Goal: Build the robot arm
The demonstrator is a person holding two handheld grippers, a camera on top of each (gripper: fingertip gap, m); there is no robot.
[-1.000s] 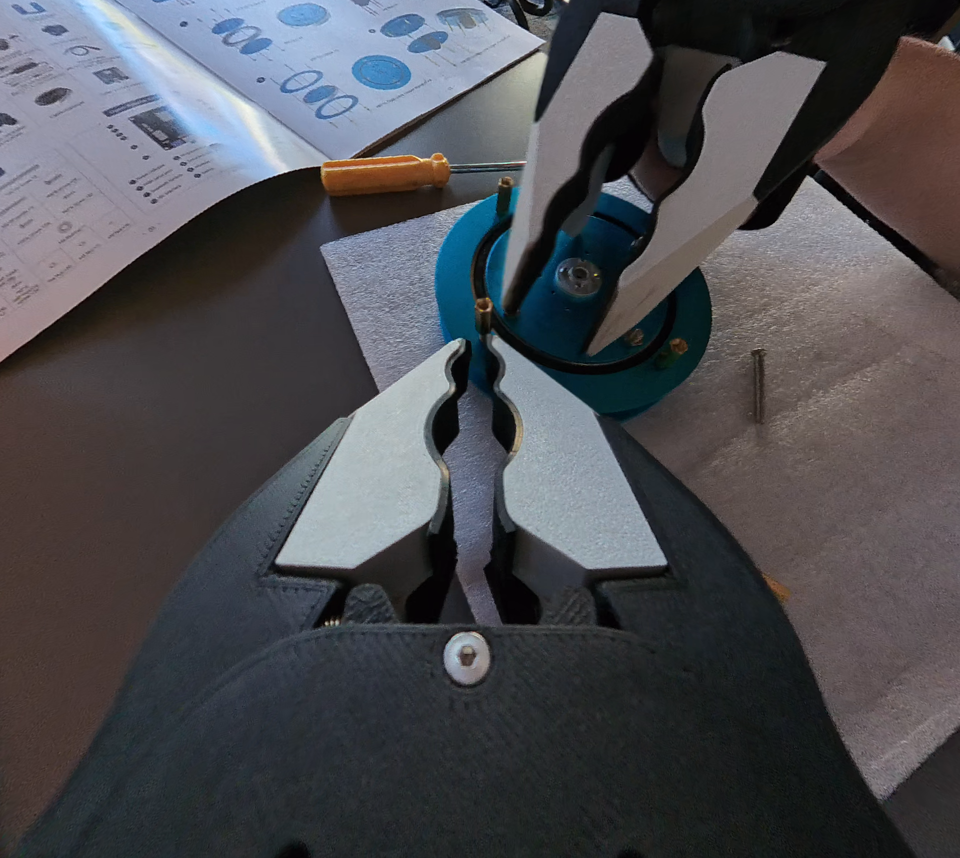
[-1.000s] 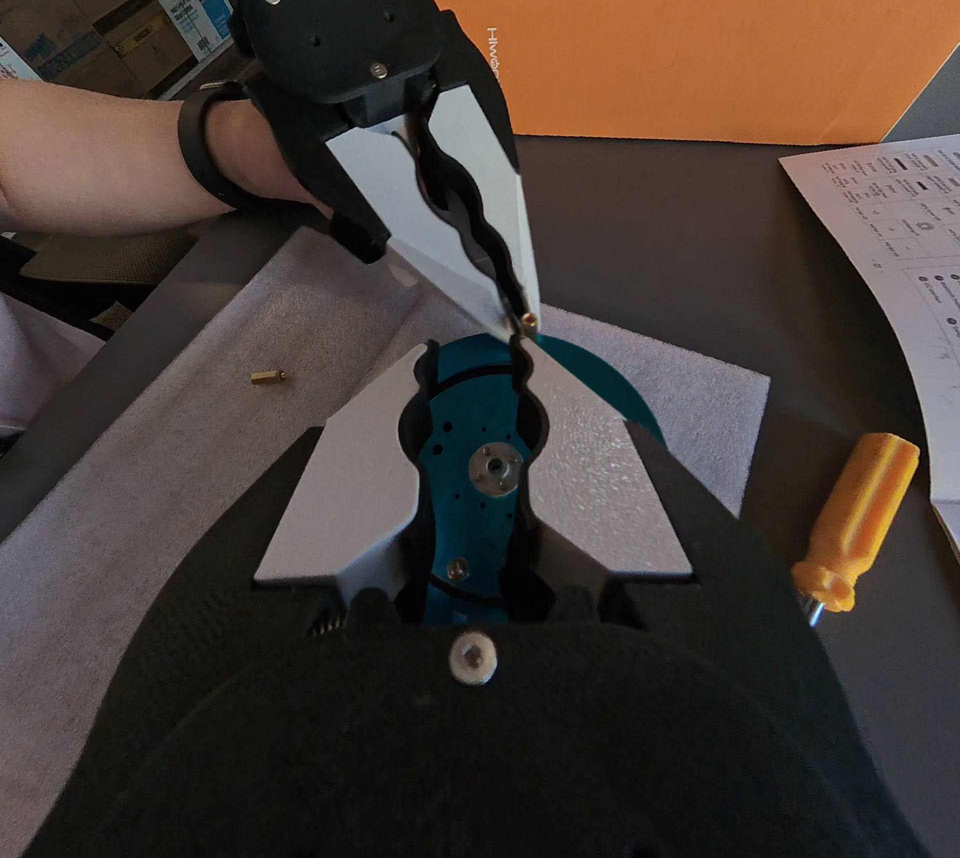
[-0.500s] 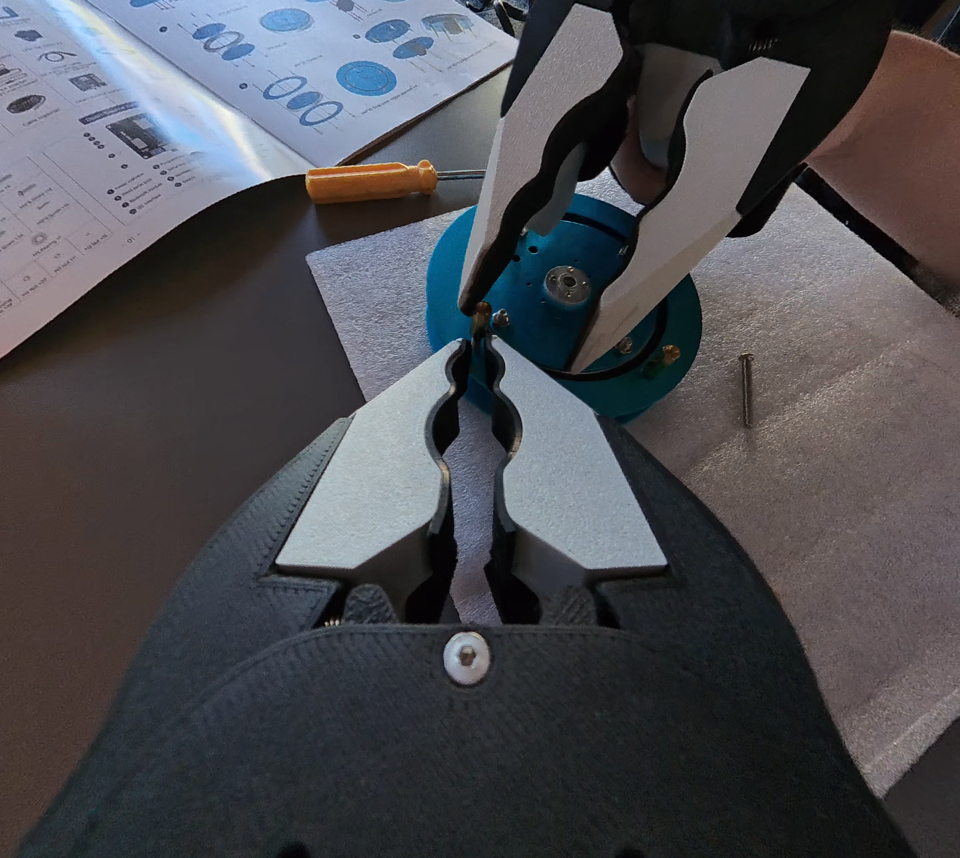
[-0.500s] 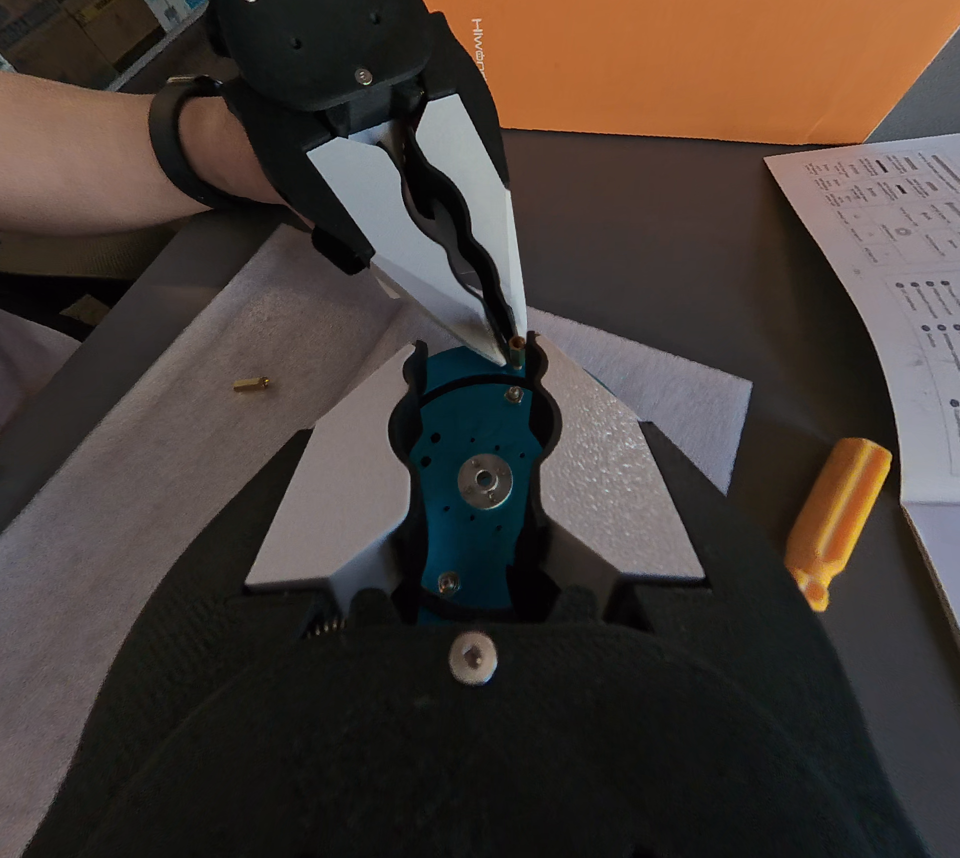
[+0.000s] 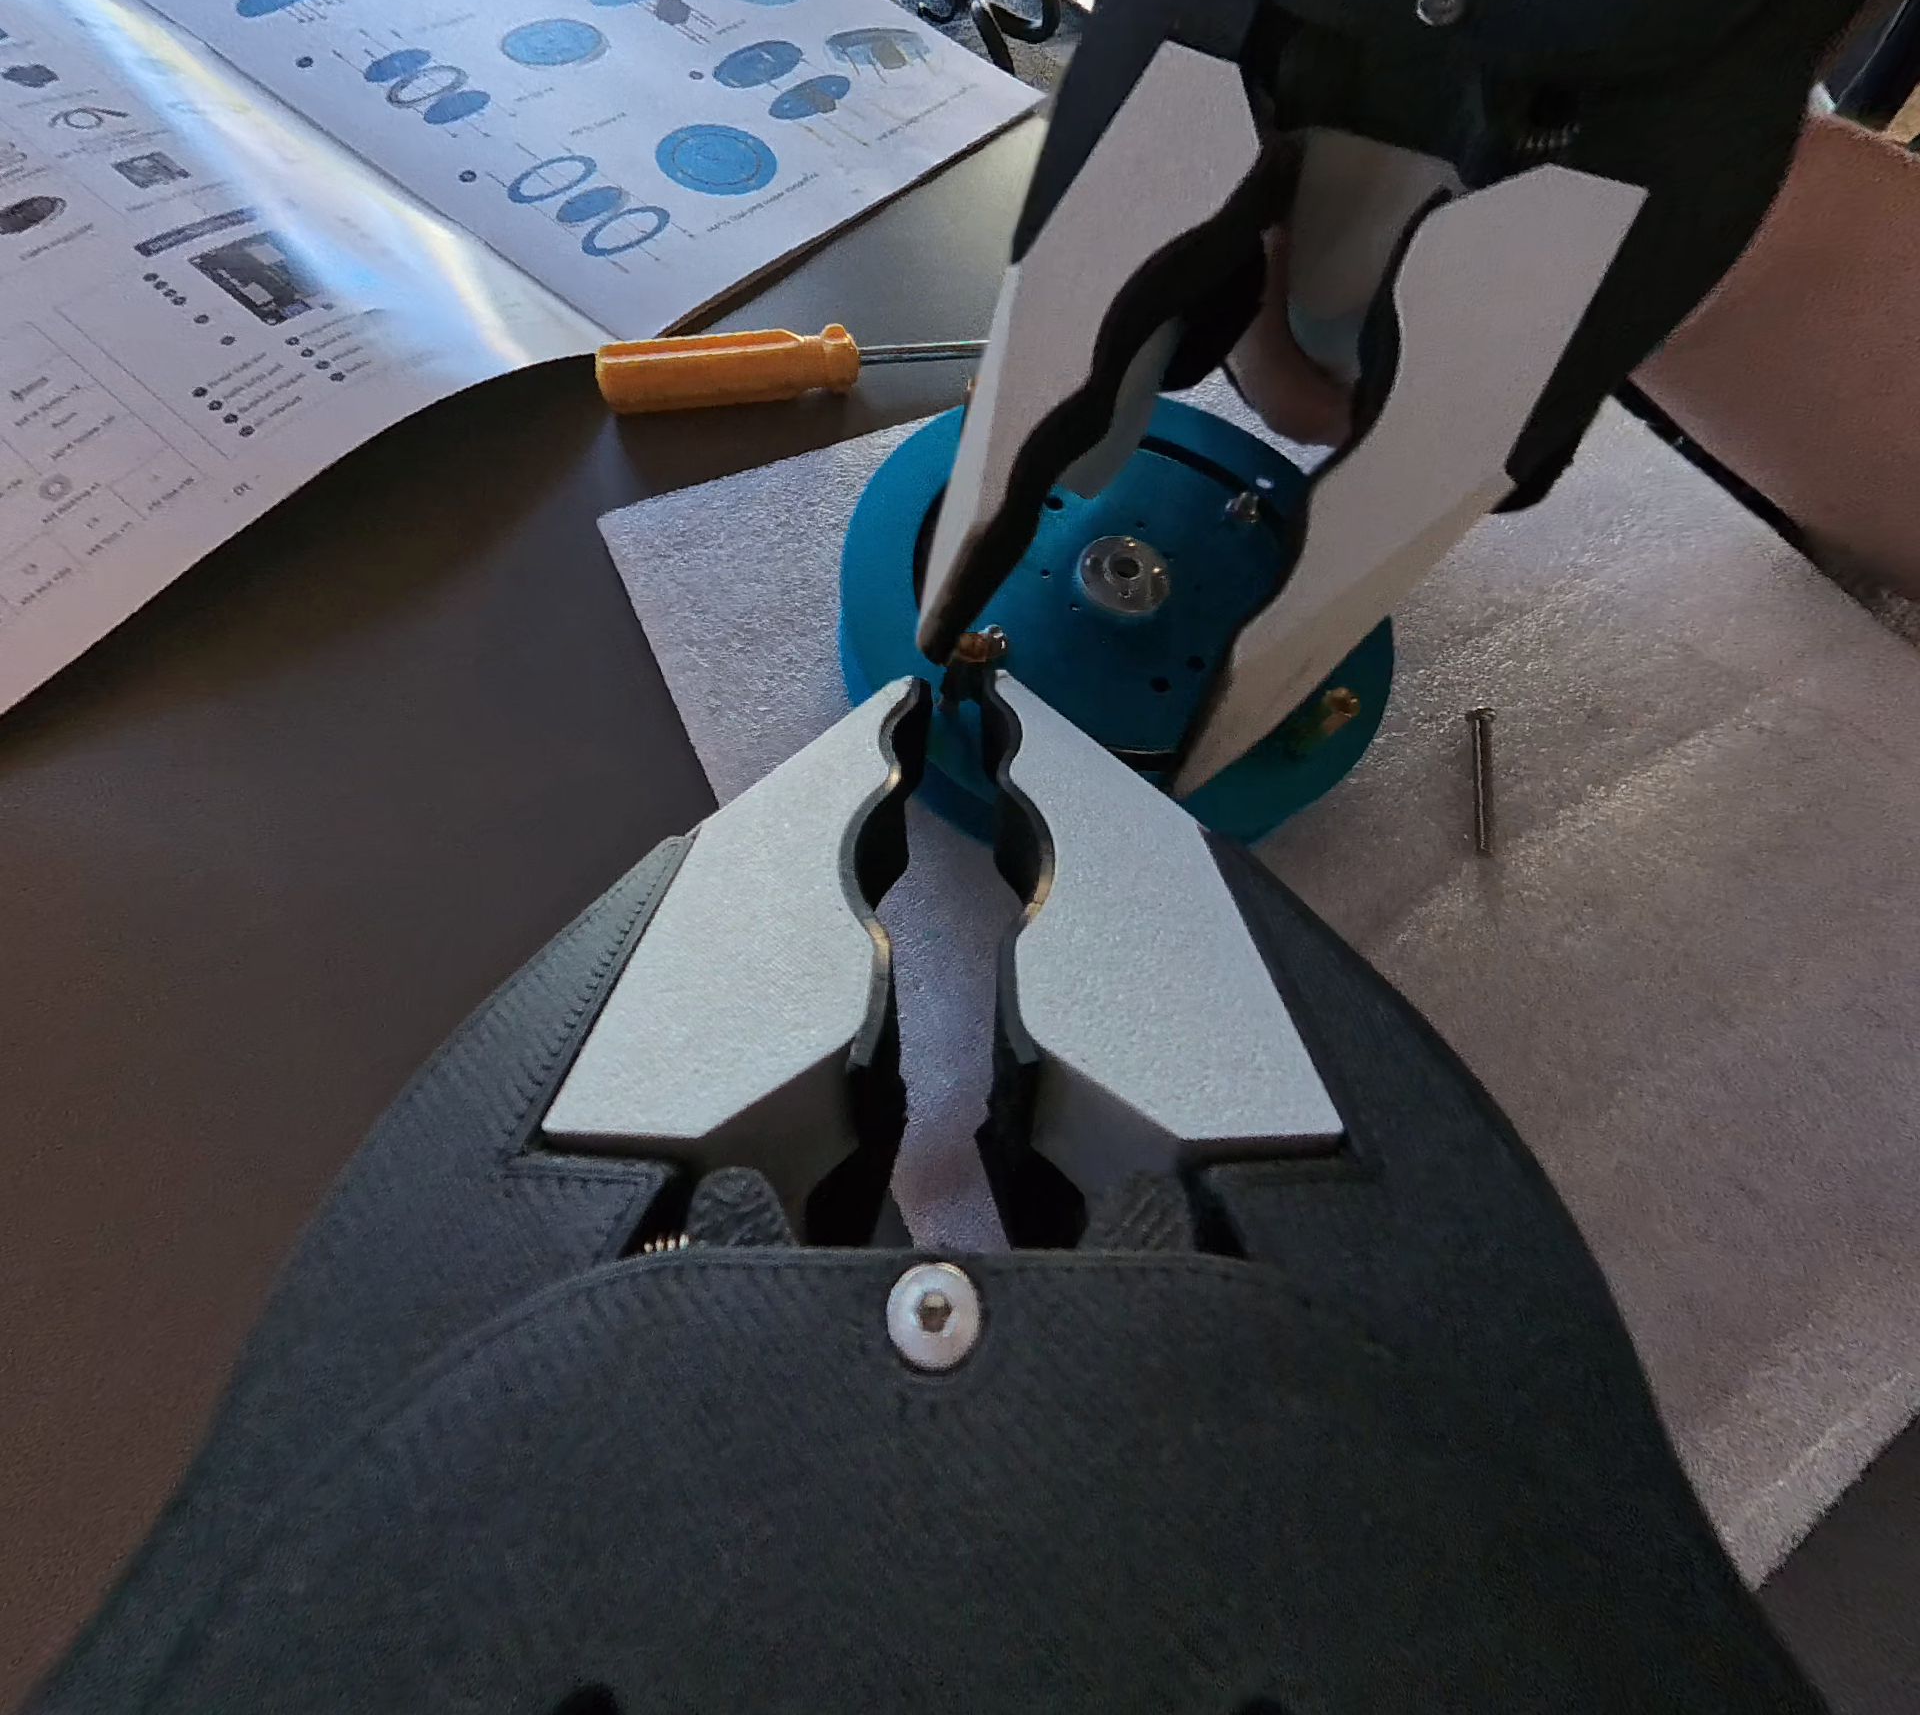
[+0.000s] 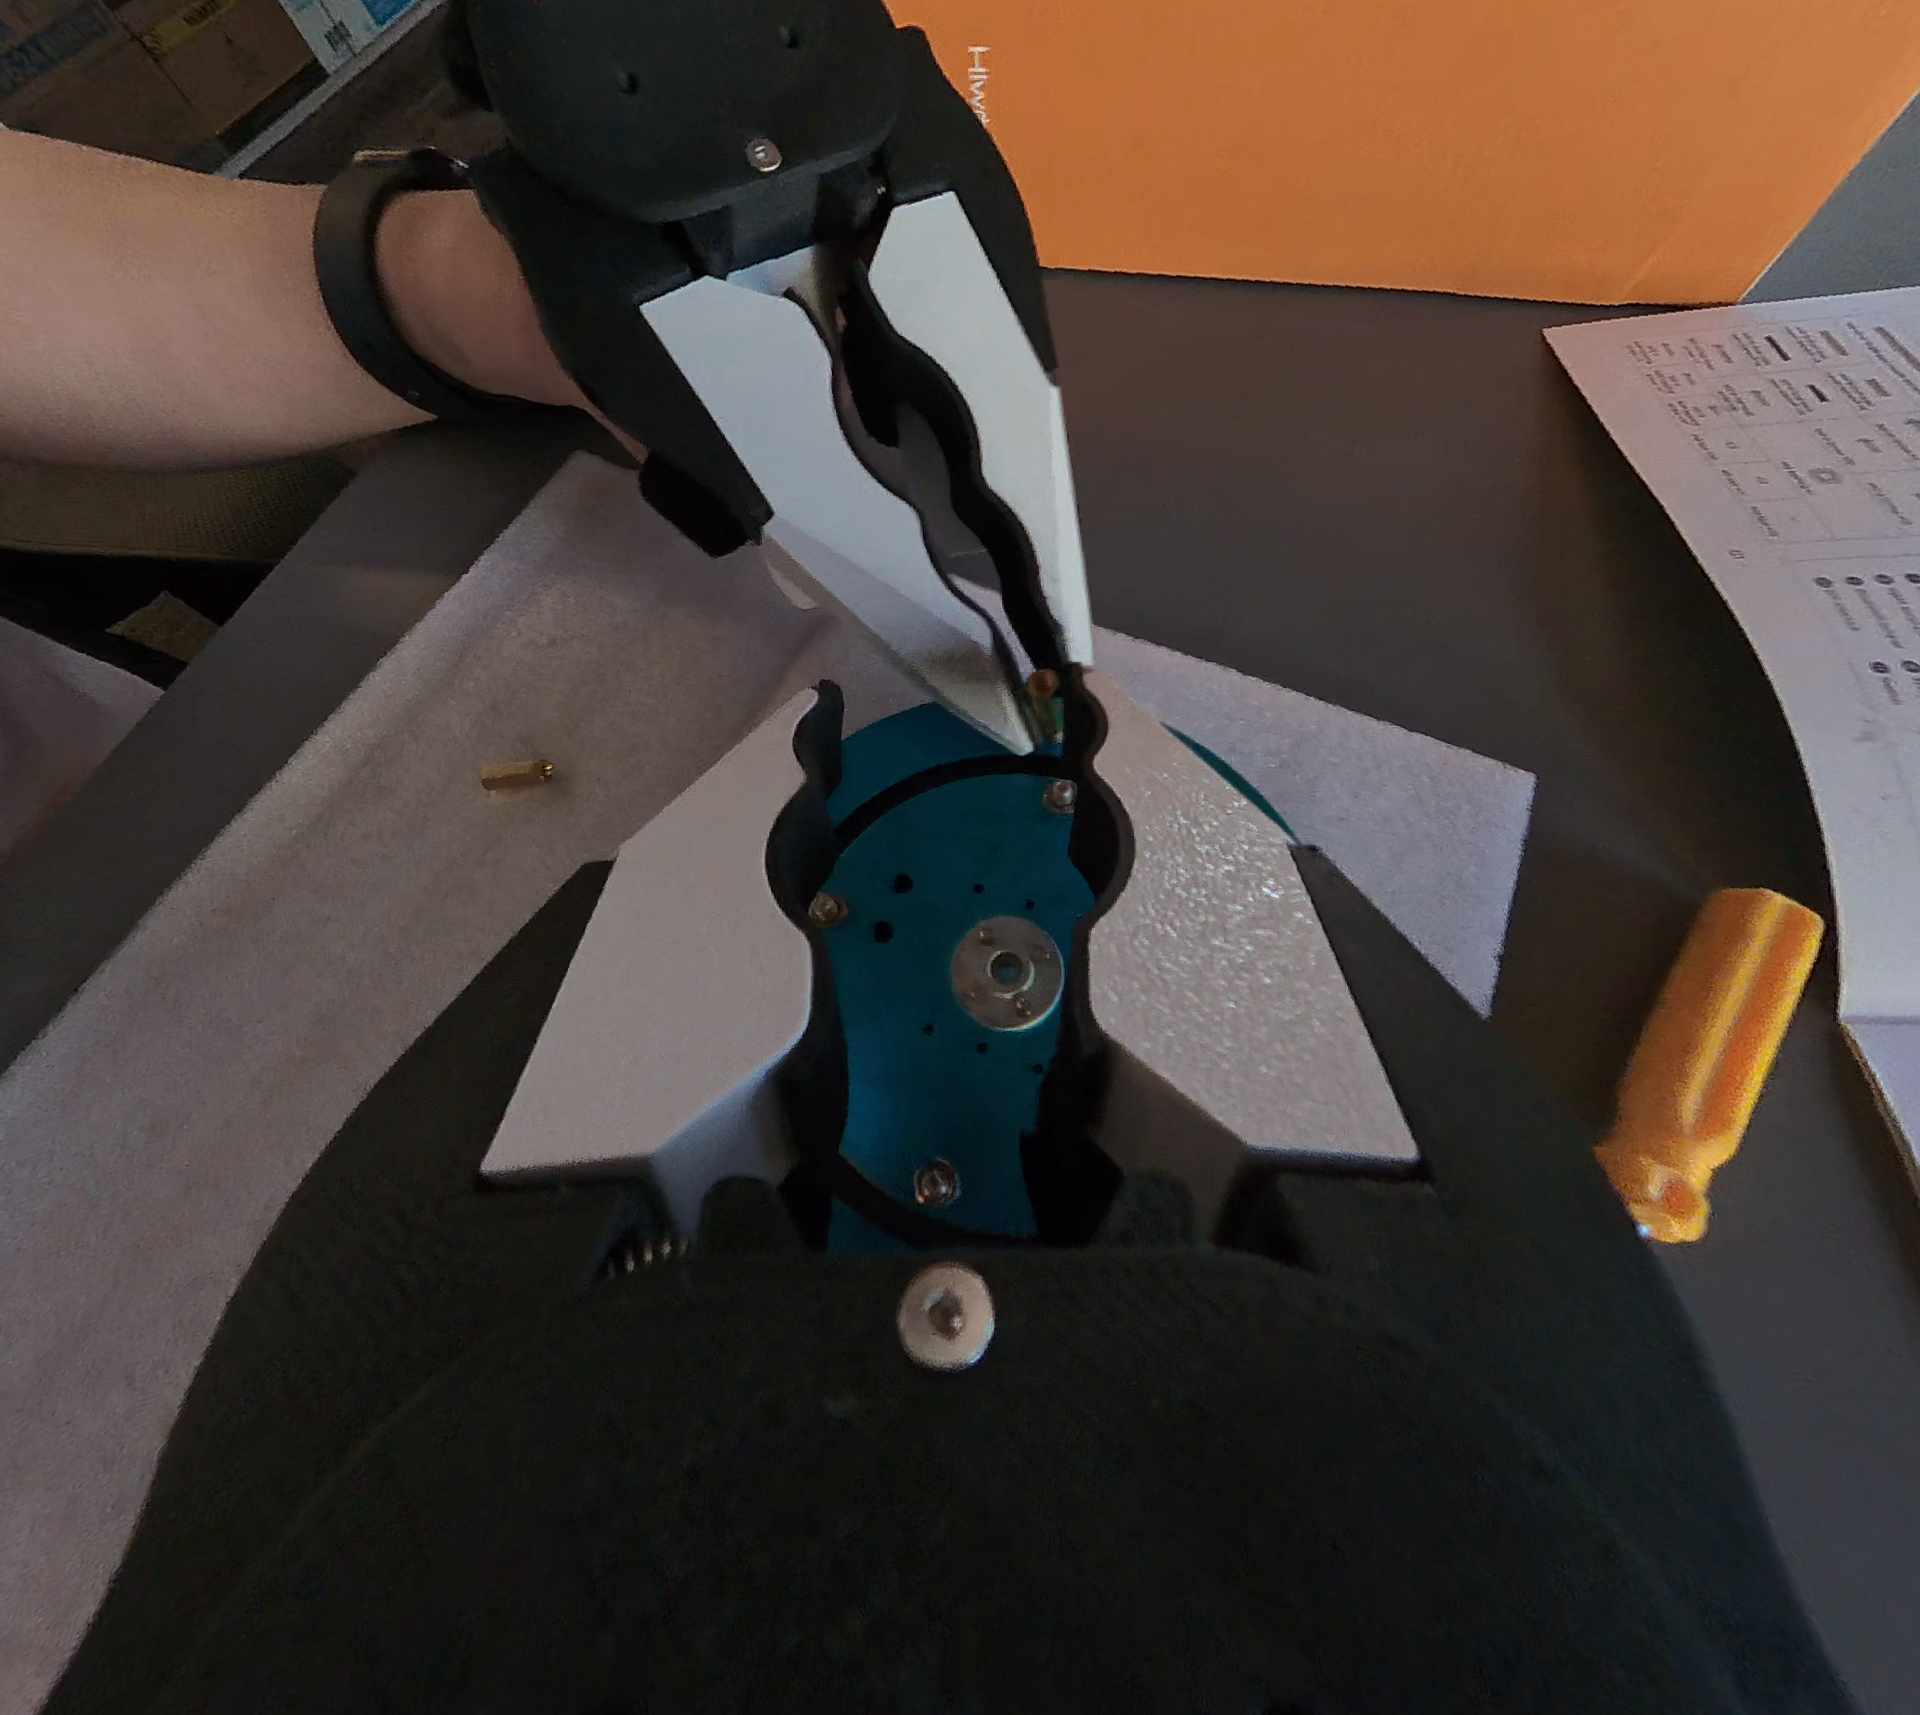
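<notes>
Dark table (image 5: 312,834) bears a white foam sheet (image 5: 1558,990), an open manual (image 5: 312,138), an orange-handled screwdriver (image 5: 727,366) and an orange box (image 6: 1455,107).

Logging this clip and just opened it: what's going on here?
A person works two handheld claws over a blue round part on a white foam sheet. The left claw pinches a small brass standoff at the part's rim. The right claw is open, straddling the part. An orange-handled screwdriver, a loose screw and an open manual lie nearby.
</notes>
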